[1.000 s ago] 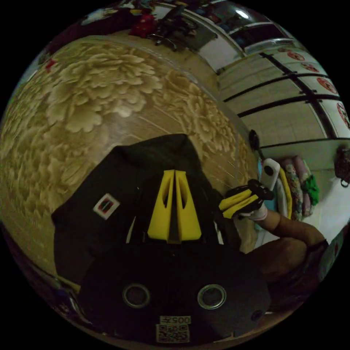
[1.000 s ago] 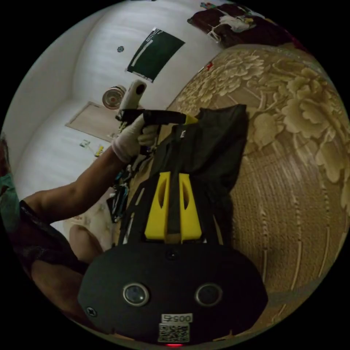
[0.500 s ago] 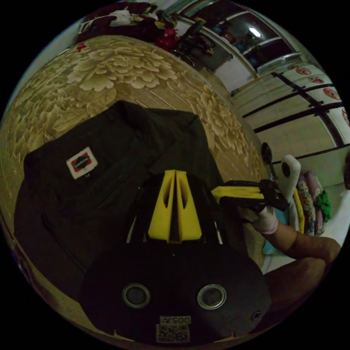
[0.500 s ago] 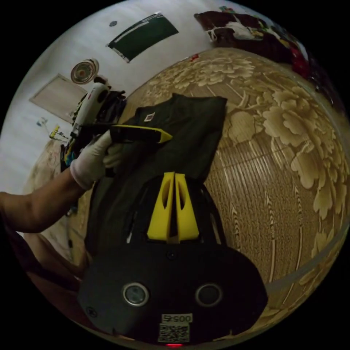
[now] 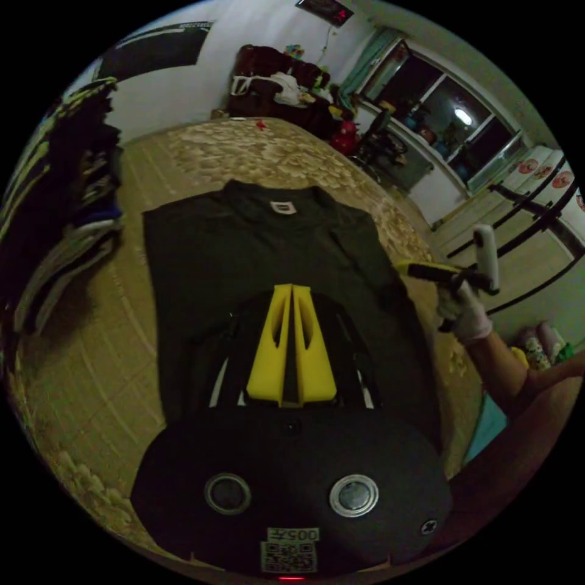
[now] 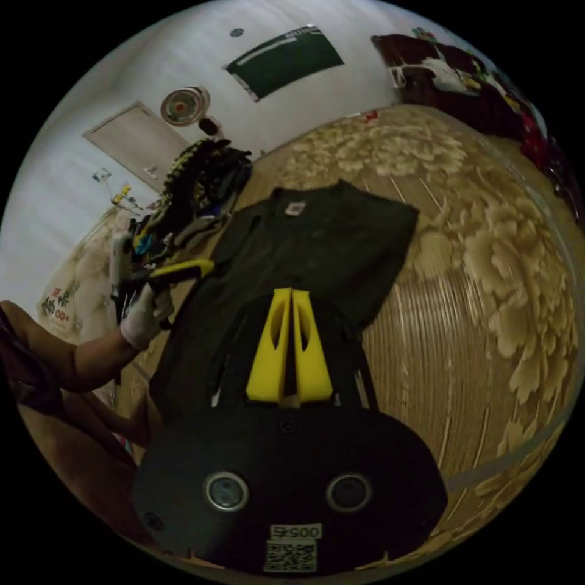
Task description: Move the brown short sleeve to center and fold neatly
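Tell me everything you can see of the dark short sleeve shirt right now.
The shirt is dark, near black in this dim light, of soft cloth. It lies spread flat on the flower-patterned cover, collar at the far end with a small white label inside it. Both short sleeves appear tucked in, leaving a long rectangle. Its near end runs under the left claw and, in the right gripper view, under the right claw; whether either pinches cloth is unclear.

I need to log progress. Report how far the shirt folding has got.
Done: the brown short sleeve lies spread flat on the floral bed cover, collar label up. In hand: nothing clearly; the left claw and right claw have their jaws together above the cloth, and a grip cannot be confirmed. Left: no fold shows yet, so all the folding.
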### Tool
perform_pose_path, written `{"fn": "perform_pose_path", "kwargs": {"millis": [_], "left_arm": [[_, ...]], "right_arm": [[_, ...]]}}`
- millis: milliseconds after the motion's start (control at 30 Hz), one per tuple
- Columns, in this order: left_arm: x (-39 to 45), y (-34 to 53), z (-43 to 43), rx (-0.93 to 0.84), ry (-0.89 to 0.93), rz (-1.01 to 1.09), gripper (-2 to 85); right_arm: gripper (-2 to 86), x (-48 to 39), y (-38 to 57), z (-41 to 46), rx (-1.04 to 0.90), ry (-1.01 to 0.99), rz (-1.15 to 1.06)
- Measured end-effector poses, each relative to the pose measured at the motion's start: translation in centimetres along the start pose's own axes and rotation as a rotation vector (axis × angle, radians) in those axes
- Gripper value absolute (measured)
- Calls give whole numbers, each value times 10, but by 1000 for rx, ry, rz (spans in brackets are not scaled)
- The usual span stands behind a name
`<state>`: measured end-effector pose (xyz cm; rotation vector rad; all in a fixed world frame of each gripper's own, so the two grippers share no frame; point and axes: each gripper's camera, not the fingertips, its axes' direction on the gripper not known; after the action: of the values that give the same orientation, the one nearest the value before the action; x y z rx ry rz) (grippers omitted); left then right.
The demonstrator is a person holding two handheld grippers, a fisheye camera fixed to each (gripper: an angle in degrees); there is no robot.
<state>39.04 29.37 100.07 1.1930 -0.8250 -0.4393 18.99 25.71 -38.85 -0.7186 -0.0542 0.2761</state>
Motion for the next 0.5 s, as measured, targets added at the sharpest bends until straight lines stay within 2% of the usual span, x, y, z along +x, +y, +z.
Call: {"fn": "perform_pose_path", "kwargs": {"millis": [167,267,367,433,500], "left_arm": [[-23,40,-11,-39,-118,84,64],[-35,58,-6,-79,-231,115,87],[-51,78,3,-136,-215,131,86],[-64,94,14,-200,-215,146,77],[-73,107,12,-191,-214,148,73]], "right_arm": [[0,-49,-61,49,-74,-125,-104],[28,-78,-102,86,-125,-70,-186],[40,-104,-138,124,-174,-2,-223],[33,-119,-152,143,-171,-26,-217],[14,-137,-160,168,-199,-71,-194]]}}
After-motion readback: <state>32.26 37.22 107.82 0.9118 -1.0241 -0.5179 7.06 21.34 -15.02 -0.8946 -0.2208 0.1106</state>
